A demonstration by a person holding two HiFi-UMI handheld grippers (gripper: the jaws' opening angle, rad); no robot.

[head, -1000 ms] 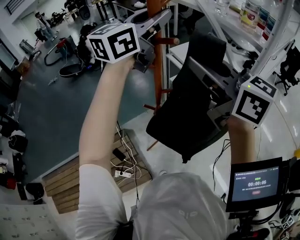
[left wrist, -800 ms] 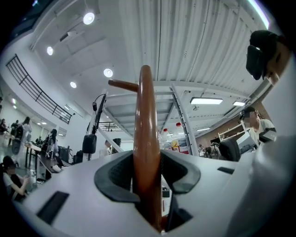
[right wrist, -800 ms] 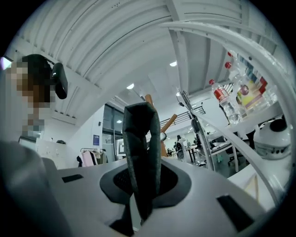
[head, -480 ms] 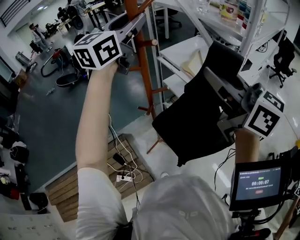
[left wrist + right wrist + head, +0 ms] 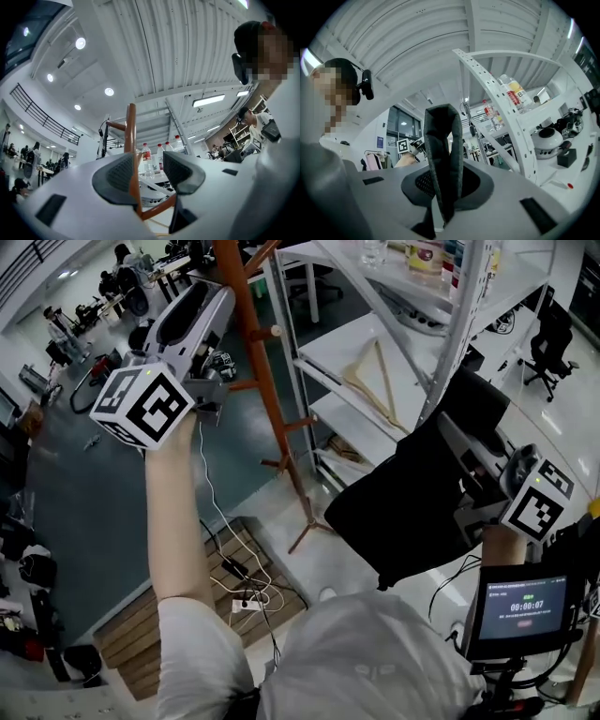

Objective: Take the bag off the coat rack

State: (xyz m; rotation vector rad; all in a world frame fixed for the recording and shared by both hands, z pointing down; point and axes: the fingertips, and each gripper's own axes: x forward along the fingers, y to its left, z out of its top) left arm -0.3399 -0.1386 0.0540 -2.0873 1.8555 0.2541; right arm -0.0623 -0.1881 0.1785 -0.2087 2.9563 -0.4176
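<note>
The black bag (image 5: 403, 507) hangs free, to the right of the orange-brown coat rack (image 5: 251, 343) and clear of its pegs. My right gripper (image 5: 457, 442) holds it from the right. In the right gripper view, the right gripper (image 5: 445, 183) is shut on the bag's dark folded strap (image 5: 443, 145), which stands up between the pads. My left gripper (image 5: 199, 298) is raised to the left of the rack pole, apart from it. Seen in the left gripper view, the left gripper (image 5: 147, 166) has its jaws opening with nothing between them. The rack pole (image 5: 131, 131) shows beyond them.
A white metal shelf unit (image 5: 441, 343) stands behind the bag, with a wooden hanger (image 5: 375, 381) on one shelf and bottles (image 5: 427, 254) on top. A small screen (image 5: 523, 607) sits at lower right. A wooden pallet (image 5: 159, 606) with cables lies on the floor below.
The right gripper has carried the bag to the right, away from the rack pole. The left gripper has drawn back left and down from the rack, and its jaws have spread.
</note>
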